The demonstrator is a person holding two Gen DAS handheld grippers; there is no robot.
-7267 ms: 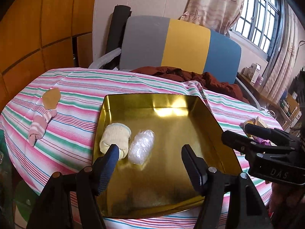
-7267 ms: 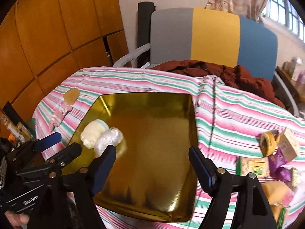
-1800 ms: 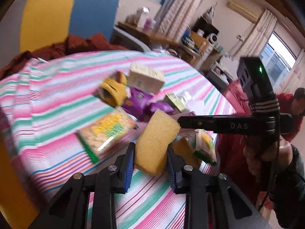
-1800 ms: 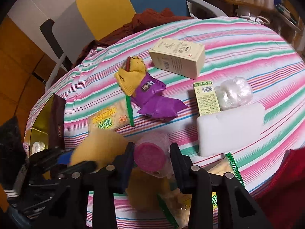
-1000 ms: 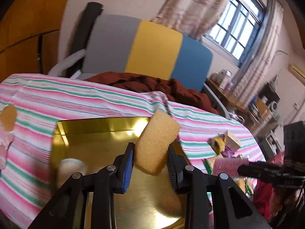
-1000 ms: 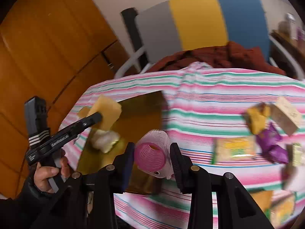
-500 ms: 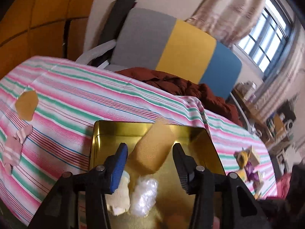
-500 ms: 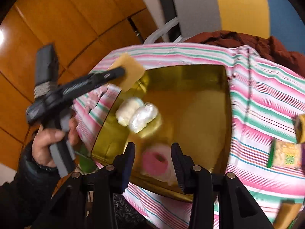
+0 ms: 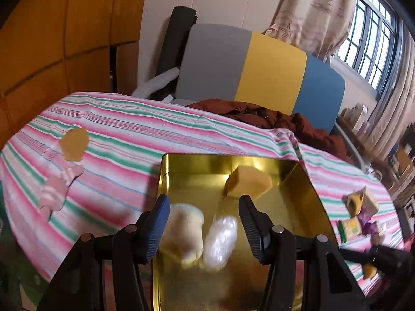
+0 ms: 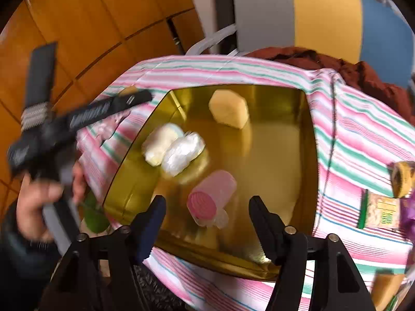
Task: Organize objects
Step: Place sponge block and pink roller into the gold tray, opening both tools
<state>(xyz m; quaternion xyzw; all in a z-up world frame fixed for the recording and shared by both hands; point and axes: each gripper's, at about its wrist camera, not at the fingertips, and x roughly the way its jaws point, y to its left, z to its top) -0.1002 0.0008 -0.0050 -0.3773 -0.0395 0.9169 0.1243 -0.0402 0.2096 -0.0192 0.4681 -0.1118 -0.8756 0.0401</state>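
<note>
A gold tray [image 9: 315, 197] lies on the striped tablecloth. In it are a yellow sponge [image 9: 247, 185] at the far side, a cream roll [image 9: 185, 230] and a clear plastic wad [image 9: 220, 235]. My left gripper [image 9: 205, 220] hovers over the near part of the tray, jaws opening, with nothing between the pads. In the right wrist view, a pink hair roller [image 10: 211, 197] lies on its side in the tray [image 10: 259, 261], near the sponge [image 10: 229, 111]. My right gripper [image 10: 207, 223] hangs above the roller, jaws opening, pads clear of it.
A pink sock [image 9: 62, 184] lies on the cloth left of the tray. Snack packets [image 10: 381, 210] sit to the right. A hand [image 10: 39, 199] holds the left gripper at the tray's left. A grey, yellow and blue chair [image 9: 259, 70] with a brown garment stands behind the table.
The left gripper let go of the sponge, which now rests at the tray's far side. The right gripper released the pink roller into the tray. Both jaws have widened.
</note>
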